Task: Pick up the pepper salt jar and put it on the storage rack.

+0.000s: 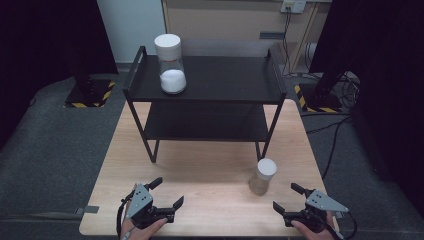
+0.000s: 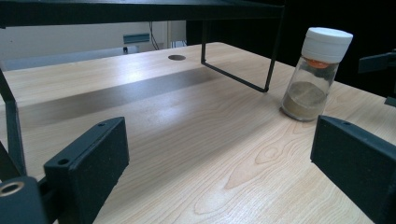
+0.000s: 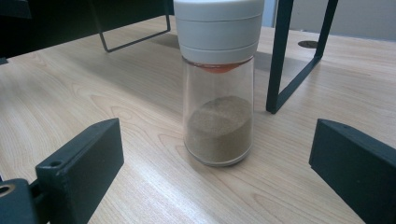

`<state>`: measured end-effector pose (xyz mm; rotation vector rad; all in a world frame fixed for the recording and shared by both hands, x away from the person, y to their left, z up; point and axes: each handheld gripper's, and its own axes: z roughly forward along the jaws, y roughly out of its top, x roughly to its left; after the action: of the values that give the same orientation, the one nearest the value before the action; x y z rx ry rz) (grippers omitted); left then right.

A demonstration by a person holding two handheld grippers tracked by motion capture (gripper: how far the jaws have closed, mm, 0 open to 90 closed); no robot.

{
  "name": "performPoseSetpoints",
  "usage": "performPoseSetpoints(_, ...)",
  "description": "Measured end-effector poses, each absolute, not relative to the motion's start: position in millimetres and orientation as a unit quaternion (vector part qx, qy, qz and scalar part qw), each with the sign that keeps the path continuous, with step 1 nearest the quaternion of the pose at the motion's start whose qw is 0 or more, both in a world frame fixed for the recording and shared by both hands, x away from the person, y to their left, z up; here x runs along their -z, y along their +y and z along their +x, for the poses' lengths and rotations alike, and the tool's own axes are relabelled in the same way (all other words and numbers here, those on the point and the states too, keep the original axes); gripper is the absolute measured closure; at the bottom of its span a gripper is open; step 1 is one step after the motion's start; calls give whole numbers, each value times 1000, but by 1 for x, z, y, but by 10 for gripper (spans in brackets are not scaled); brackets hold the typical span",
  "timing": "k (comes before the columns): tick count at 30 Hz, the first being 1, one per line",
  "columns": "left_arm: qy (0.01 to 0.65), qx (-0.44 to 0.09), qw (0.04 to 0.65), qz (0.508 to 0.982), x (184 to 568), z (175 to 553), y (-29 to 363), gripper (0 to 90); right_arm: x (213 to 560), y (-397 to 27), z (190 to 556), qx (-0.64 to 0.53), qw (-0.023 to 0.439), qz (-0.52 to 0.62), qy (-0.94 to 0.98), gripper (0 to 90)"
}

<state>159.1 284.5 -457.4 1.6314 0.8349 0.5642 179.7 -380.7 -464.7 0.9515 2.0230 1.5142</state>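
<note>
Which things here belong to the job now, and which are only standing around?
Job:
- brown jar, upright on the table, right in front of the open right hand-held gripper
- rack, probably

Around:
- white jar on the rack's top shelf
- open left hand-held gripper, far from any jar

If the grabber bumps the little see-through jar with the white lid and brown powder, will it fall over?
It might. The small clear jar with a white lid and brown powder is tall and narrow, so a push near the lid could tip it. The powder sits low, which probably steadies it. Its smooth round wall looks slippery, and once down it would likely roll on the wooden table.
</note>
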Motion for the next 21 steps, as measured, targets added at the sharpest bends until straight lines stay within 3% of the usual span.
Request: performPoseSetpoints(21,364,-250,572,691,457,157,290,33,458,-363,188,-544,217,333,739,29)
